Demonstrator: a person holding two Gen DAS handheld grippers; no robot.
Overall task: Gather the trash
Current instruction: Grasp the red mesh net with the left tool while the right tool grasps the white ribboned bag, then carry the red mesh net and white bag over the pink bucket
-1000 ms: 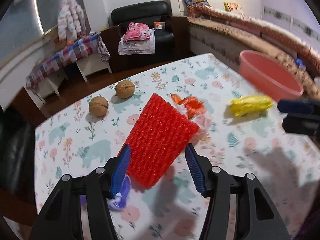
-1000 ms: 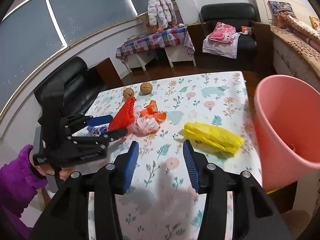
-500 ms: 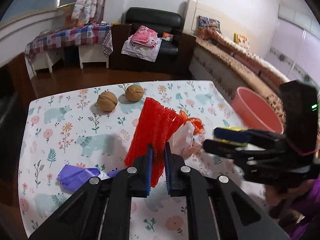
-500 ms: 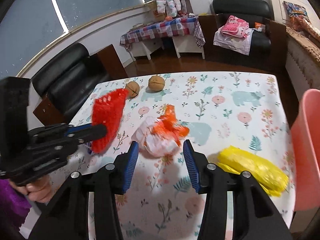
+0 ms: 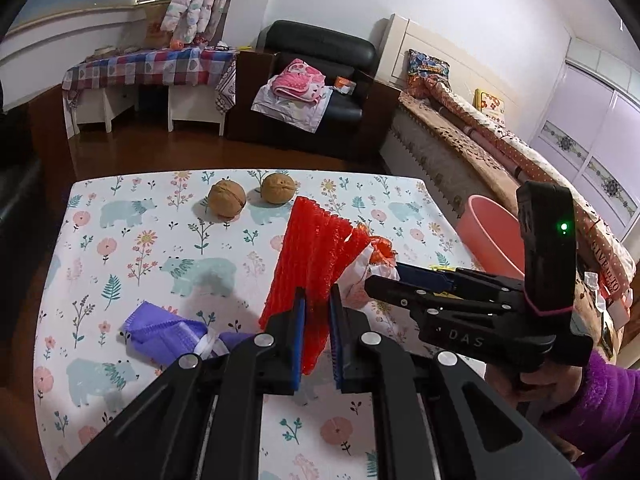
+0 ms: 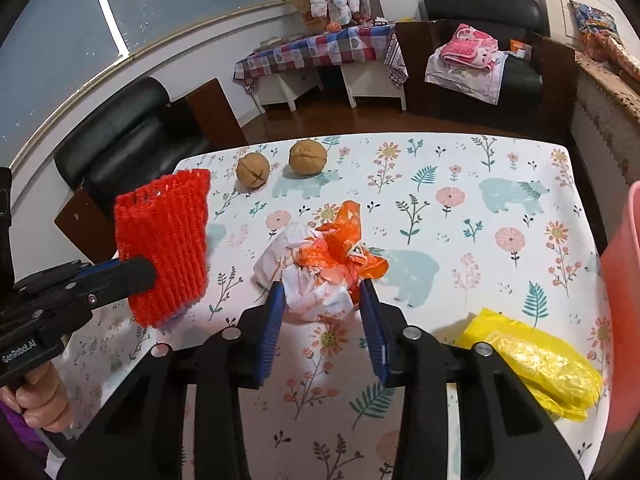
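Observation:
My left gripper (image 5: 318,308) is shut on the lower edge of a red foam net (image 5: 316,248), which it holds upright above the floral table (image 5: 120,240). From the right wrist view the red net (image 6: 168,240) hangs at the left in that gripper (image 6: 132,274). My right gripper (image 6: 322,292) is closing its jaws around a crumpled white-and-orange bag (image 6: 320,264) on the table, and both pads touch its sides. A yellow bag (image 6: 532,360) lies to the right of it. A purple wrapper (image 5: 168,332) lies left of my left gripper.
A pink bin (image 5: 492,236) stands off the table's right edge, also seen as the pink bin (image 6: 624,300) at the frame's right. Two walnuts (image 5: 226,199) (image 5: 279,193) sit near the far edge. A hand in a purple sleeve (image 5: 580,392) holds the right gripper.
My left gripper shut on the red net and raised it on edge. My right gripper moved left from the yellow bag to the white-and-orange bag, and its jaws narrowed around it.

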